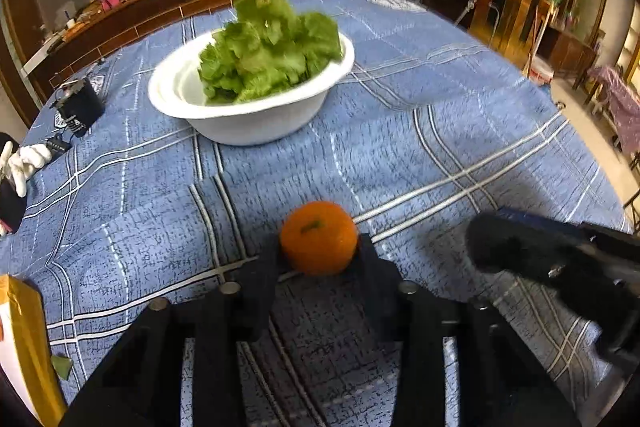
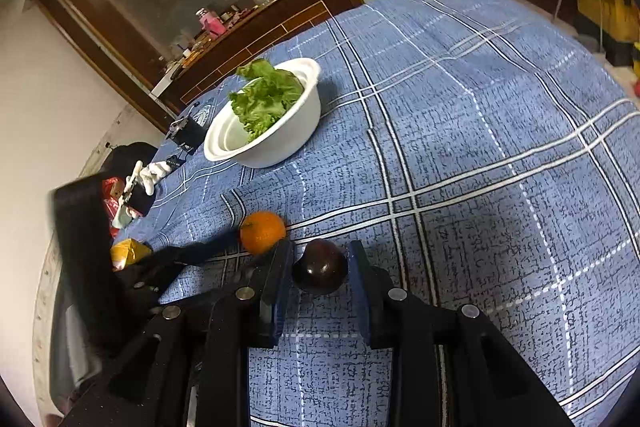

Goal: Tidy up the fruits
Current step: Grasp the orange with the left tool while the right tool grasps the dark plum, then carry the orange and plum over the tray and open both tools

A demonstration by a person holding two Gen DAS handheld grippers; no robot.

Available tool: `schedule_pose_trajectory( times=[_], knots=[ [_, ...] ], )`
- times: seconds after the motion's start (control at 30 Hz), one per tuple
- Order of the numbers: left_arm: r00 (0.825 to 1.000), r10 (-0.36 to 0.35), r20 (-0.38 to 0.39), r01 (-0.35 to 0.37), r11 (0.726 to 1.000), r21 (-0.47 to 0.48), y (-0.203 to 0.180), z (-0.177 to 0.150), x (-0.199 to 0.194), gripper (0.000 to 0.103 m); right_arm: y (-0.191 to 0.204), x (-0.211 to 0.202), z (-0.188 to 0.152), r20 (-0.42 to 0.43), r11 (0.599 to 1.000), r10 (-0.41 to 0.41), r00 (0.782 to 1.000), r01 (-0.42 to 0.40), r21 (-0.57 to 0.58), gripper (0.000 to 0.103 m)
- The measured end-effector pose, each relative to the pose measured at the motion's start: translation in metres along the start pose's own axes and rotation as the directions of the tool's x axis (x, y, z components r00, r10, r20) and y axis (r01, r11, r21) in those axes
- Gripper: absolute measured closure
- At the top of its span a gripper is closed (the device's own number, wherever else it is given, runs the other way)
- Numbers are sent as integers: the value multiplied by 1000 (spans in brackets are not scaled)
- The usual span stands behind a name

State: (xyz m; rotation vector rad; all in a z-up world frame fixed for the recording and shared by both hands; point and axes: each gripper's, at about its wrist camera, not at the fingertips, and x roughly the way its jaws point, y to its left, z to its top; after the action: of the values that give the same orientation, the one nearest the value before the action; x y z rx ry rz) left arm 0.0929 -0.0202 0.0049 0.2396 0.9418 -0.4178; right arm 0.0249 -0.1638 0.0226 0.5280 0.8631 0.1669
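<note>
My left gripper (image 1: 319,245) is shut on an orange mandarin (image 1: 318,237), held just above the blue checked tablecloth; the mandarin also shows in the right wrist view (image 2: 262,231), with the left gripper's finger (image 2: 200,253) behind it. My right gripper (image 2: 320,267) is shut on a dark purple round fruit (image 2: 320,267), close to the right of the mandarin. The right gripper's body (image 1: 560,259) shows at the right of the left wrist view. A white bowl (image 1: 256,123) with green lettuce (image 1: 268,55) stands farther back; it also shows in the right wrist view (image 2: 280,143).
The round table's blue checked cloth (image 2: 480,147) spreads right of the bowl. A black device (image 1: 78,105) and a white glove (image 1: 24,163) lie at the left edge. A yellow package (image 1: 20,339) sits at the near left. A wooden counter stands behind the table.
</note>
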Motion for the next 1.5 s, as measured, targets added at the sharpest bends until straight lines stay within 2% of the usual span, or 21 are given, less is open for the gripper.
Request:
schedule_pose_trajectory(
  times=[0.13, 0.23, 0.33, 0.47, 0.53, 0.6, 0.67, 0.77, 0.87, 0.97, 1.1, 1.27, 1.3, 1.37, 1.5],
  knots=[
    [1000, 4, 15, -3, 999, -35, 7, -6, -16, 68, 3, -1, -2, 7, 1000, 10, 1000, -10, -21, 71],
    [999, -12, 45, 17, 995, -96, 21, -16, -43, 68, 3, -3, -2, 18, 999, 20, 1000, -20, -25, 72],
    [996, -37, 84, 52, 980, -193, 50, -41, -87, 68, 6, -5, -4, 31, 999, 24, 999, -23, -35, 72],
    [991, -13, 135, 55, 950, -307, 93, -79, -142, 68, 16, -6, -10, 33, 998, 31, 999, -29, -58, 72],
    [989, 17, 149, 40, 927, -372, 122, -103, -168, 68, 26, -5, -15, 27, 997, 30, 999, -28, -72, 72],
    [984, 76, 158, 0, 901, -434, 153, -130, -193, 68, 44, -2, -23, 3, 995, 50, 999, -49, -92, 72],
    [978, 140, 155, -49, 876, -479, 177, -150, -210, 68, 66, 0, -34, -25, 990, 89, 996, -91, -104, 71],
    [961, 248, 122, -143, 825, -547, 216, -185, -228, 67, 111, 5, -51, -72, 976, 136, 988, -147, -162, 71],
    [938, 336, 81, -230, 781, -580, 240, -211, -234, 67, 168, 12, -64, -125, 949, 181, 975, -207, -236, 71],
    [946, 320, 61, -210, 741, -638, 268, -234, -235, 67, 216, 23, -76, -174, 923, 212, 962, -256, -289, 71],
    [958, 282, 46, -184, 731, -657, 287, -241, -226, 67, 278, 48, -97, -244, 888, 210, 947, -289, -359, 70],
    [964, 259, 57, -153, 717, -680, 298, -244, -214, 66, 330, 84, -121, -278, 856, 150, 949, -265, -444, 70],
    [964, 261, 57, -153, 714, -683, 299, -247, -214, 64, 336, 91, -124, -276, 853, 136, 952, -254, -455, 70],
    [963, 262, 65, -146, 710, -689, 300, -247, -215, 46, 343, 103, -127, -266, 852, 110, 958, -229, -471, 70],
    [950, 293, 104, -147, 717, -682, 298, -249, -229, 34, 346, 123, -128, -274, 856, 78, 959, -206, -475, 70]
  ],
)
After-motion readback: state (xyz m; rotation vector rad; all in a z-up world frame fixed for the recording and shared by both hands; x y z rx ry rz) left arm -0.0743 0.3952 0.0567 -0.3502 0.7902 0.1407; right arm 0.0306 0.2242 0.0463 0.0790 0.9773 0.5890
